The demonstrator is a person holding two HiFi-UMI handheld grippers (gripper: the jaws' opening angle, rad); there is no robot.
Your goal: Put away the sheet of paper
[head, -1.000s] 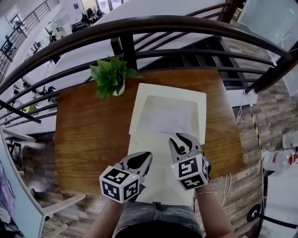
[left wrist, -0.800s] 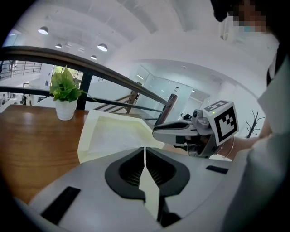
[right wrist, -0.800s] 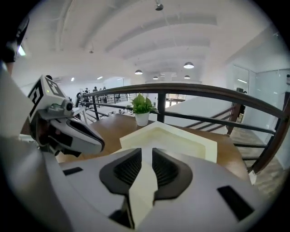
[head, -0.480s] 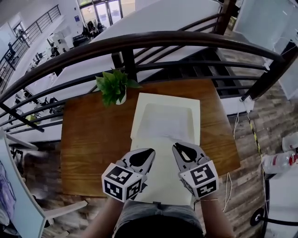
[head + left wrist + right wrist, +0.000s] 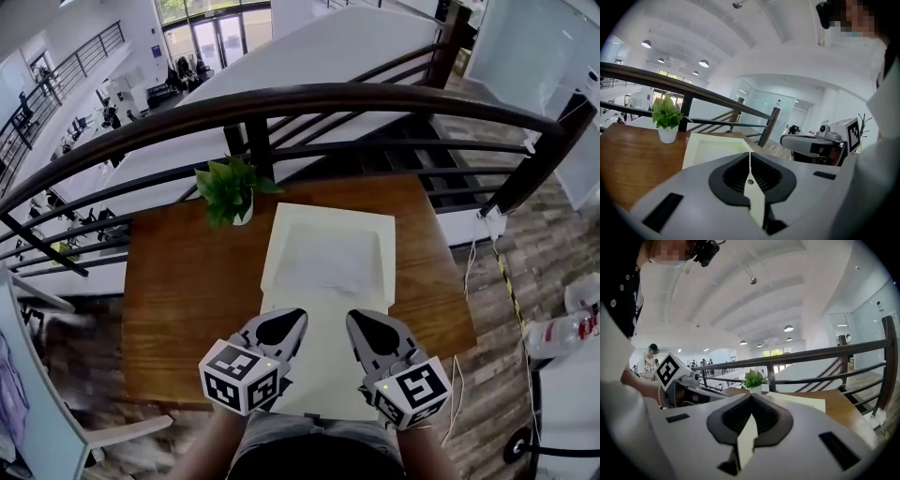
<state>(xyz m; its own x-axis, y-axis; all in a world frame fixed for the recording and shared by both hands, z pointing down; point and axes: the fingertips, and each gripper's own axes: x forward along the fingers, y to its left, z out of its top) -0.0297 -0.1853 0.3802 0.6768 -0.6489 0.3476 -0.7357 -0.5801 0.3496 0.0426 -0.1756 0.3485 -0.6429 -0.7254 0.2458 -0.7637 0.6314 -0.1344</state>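
Observation:
A white sheet of paper [image 5: 325,262] lies flat in the sunken far half of a cream folder-like tray [image 5: 375,230] on the wooden table [image 5: 178,281]. A cream flap [image 5: 323,370] runs from it toward me. Over that flap my left gripper [image 5: 285,324] and right gripper [image 5: 362,326] hover side by side, short of the sheet. Both have their jaws shut, and I see nothing held. In the left gripper view the shut left gripper [image 5: 750,154] faces the tray [image 5: 717,145]. The right gripper view has the right gripper [image 5: 751,397] shut too, with the left gripper's marker cube [image 5: 670,371] beside it.
A small potted plant [image 5: 230,187] stands at the table's far left corner, close to the tray. A dark metal railing [image 5: 281,101] curves right behind the table. Bottles [image 5: 562,328] lie on the floor to the right, and a cable [image 5: 457,375] hangs near the table's right front corner.
My right gripper has drawn back from the sheet's near edge toward me and now sits level with the left one. The left gripper has hardly moved.

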